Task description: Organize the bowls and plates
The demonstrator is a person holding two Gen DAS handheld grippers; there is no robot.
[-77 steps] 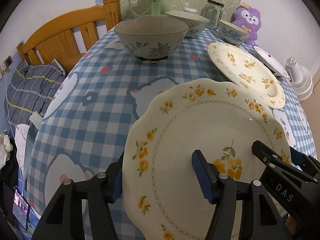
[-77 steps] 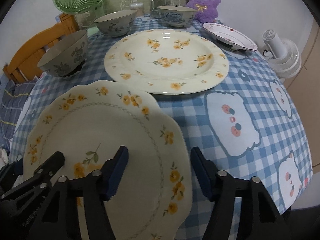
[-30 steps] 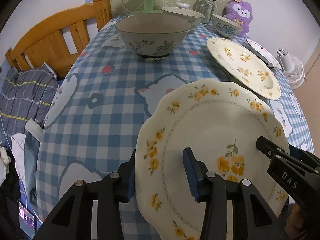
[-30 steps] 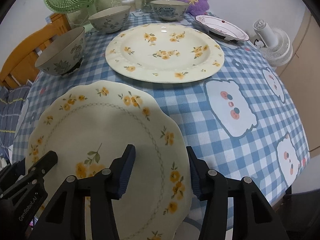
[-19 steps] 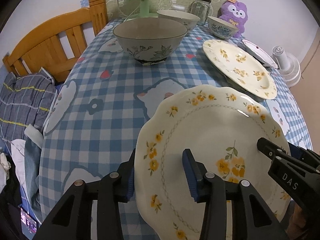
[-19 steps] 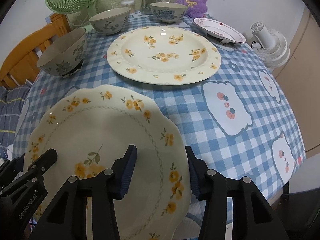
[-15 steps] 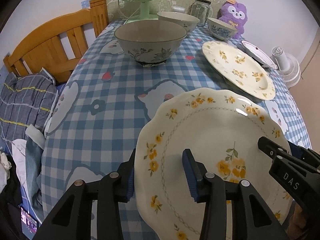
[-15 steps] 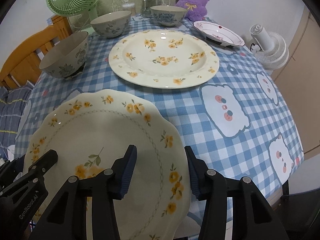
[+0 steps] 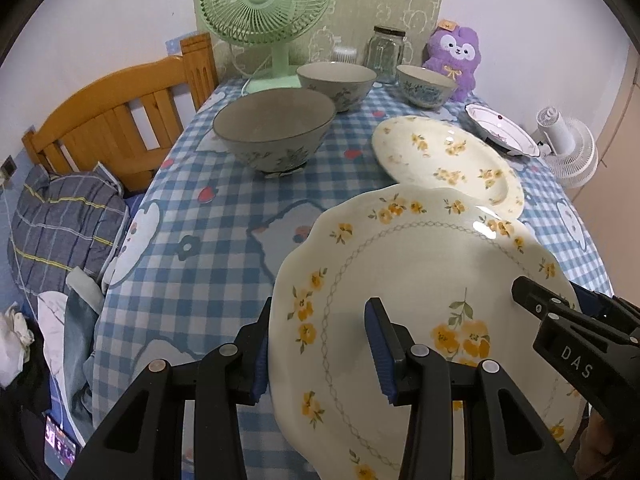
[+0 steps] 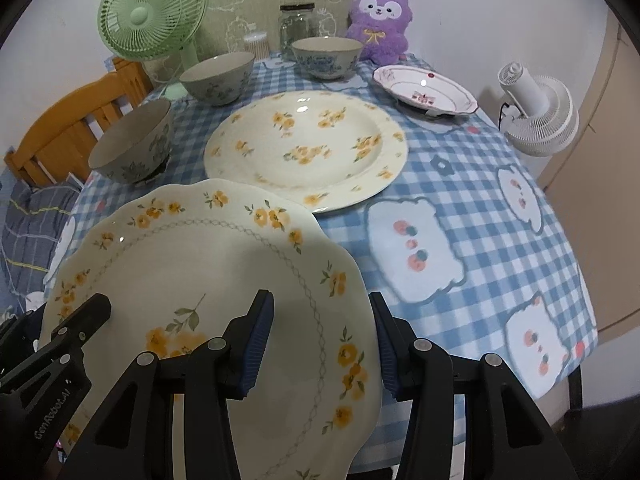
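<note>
Both grippers hold one scalloped cream plate with yellow flowers above the near table edge. My left gripper is shut on its left rim. My right gripper is shut on its right rim. A larger round cream floral plate lies on the table beyond. A small pink-rimmed plate sits at the back right. Three bowls stand to the left and back: a large grey one, a second grey one, a blue-patterned one.
The table has a blue checked cloth. A green fan, a glass jar and a purple plush stand at the back. A wooden chair is left of the table, a white fan to its right.
Both grippers closed on the plate's rims and lifted it off the cloth; it now sits higher and its far edge reaches closer to the large round plate.
</note>
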